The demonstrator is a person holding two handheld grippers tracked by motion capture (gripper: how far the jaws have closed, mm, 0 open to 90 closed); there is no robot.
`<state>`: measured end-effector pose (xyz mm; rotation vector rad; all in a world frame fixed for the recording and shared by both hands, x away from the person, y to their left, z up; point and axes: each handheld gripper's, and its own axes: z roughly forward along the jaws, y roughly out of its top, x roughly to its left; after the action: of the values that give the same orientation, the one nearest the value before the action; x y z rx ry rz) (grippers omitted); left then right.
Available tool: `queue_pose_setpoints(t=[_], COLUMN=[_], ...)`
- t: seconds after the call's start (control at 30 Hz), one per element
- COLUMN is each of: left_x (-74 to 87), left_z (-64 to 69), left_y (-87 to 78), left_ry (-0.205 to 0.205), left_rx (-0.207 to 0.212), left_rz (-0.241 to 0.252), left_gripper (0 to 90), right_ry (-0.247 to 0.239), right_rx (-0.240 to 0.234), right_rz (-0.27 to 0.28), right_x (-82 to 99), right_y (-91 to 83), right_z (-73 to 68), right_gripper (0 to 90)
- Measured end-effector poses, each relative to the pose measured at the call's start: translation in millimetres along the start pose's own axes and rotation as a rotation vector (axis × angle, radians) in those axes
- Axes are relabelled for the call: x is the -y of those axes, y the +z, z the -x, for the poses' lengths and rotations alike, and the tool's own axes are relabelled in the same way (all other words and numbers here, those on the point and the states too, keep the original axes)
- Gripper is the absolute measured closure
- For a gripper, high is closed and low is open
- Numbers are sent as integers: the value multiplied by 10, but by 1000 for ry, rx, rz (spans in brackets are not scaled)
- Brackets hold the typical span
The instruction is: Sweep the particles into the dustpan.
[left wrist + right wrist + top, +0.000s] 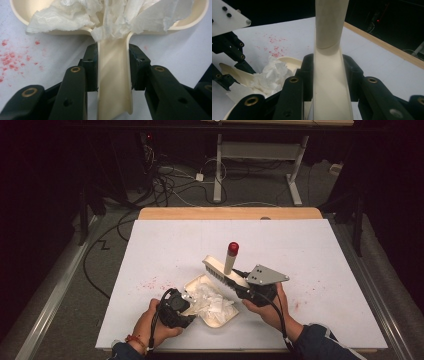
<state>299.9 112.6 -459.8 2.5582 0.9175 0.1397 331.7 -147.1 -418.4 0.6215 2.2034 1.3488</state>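
Nearest the person, the left tongs (186, 306) are clenched on the handle of the cream dustpan (220, 319), which lies on the tabletop (320, 255) full of crumpled tissue (212, 301). They should pin it flat. Just beyond, the right tongs (243, 287) grip the brush (222, 270), best kept low so its bristles sweep toward the red crumbs (150, 282) without flicking tissue out.

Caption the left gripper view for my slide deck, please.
Left gripper clamps the cream dustpan by its handle, crumpled tissue heaped in its pan.
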Motion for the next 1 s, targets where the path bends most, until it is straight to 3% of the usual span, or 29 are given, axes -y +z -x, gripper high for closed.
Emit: queue_pose_setpoints(t=[0.13, 0.3, 0.53, 0.8, 1.0], left_x=[5, 9, 10, -9, -13], left_z=[-3, -2, -6, -15, -37], left_y=[5, 13, 16, 21, 33], left_ry=[-2, -6, -14, -23, -27], left_rx=[2, 3, 6, -6, -11], left_rz=[1, 1, 0, 4, 9], left_gripper=[627, 627, 627, 627, 627], right_ry=[13, 17, -22, -26, -48], right_rx=[18, -10, -56, -130, -175], right_rz=[-30, -92, -143, -191, -157], right_x=[61, 155, 219, 288, 266], right_y=[-74, -177, -578, -600, -566], right_z=[89, 121, 63, -6, -110], right_gripper=[680, 680, 681, 680, 680])
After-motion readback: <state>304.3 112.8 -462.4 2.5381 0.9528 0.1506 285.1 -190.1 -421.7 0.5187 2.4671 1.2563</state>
